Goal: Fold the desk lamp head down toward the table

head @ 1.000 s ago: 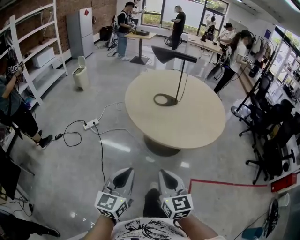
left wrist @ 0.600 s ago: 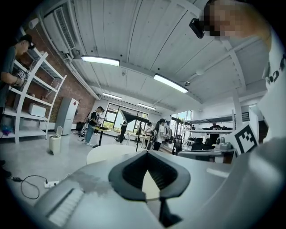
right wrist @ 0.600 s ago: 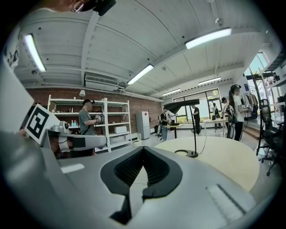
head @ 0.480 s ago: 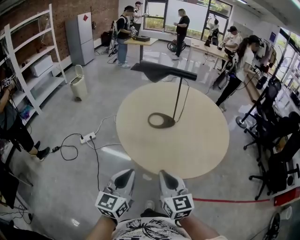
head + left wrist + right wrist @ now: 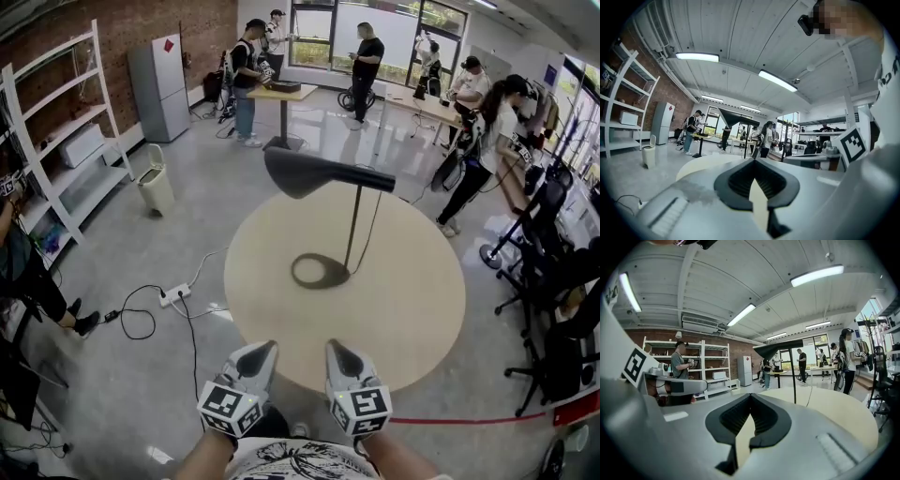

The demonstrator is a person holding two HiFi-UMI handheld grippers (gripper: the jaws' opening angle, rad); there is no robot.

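Far left, head view: white shelving (image 5: 58, 141) against the brick wall, a pale bin (image 5: 156, 190) on the floor, and a power strip (image 5: 173, 297) with black cable trailing toward me.

Left tongs (image 5: 256, 356): held low at the near edge of the round worktop (image 5: 412, 309). In the left gripper view the two dark pads are pressed together at the tip. Nothing is pinched; only the pale worktop surface shows through the slit below them.

Centre: the desk lamp (image 5: 353, 225) stands on the worktop, slightly left of its middle. The ring base (image 5: 319, 271) lies flat. A thin stem (image 5: 352, 234) rises upright from the ring's right side. The lamp head (image 5: 309, 172), a black cone, sits level on top with its wide end pointing left. A thin cord runs beside the stem. The lamp is well apart from both tongs.

Right tongs (image 5: 337, 354): just beside the left pair, at the same height. In the right gripper view the pads meet at the tip and hold nothing.

Far right: dark office chairs (image 5: 553, 309) beside the worktop.
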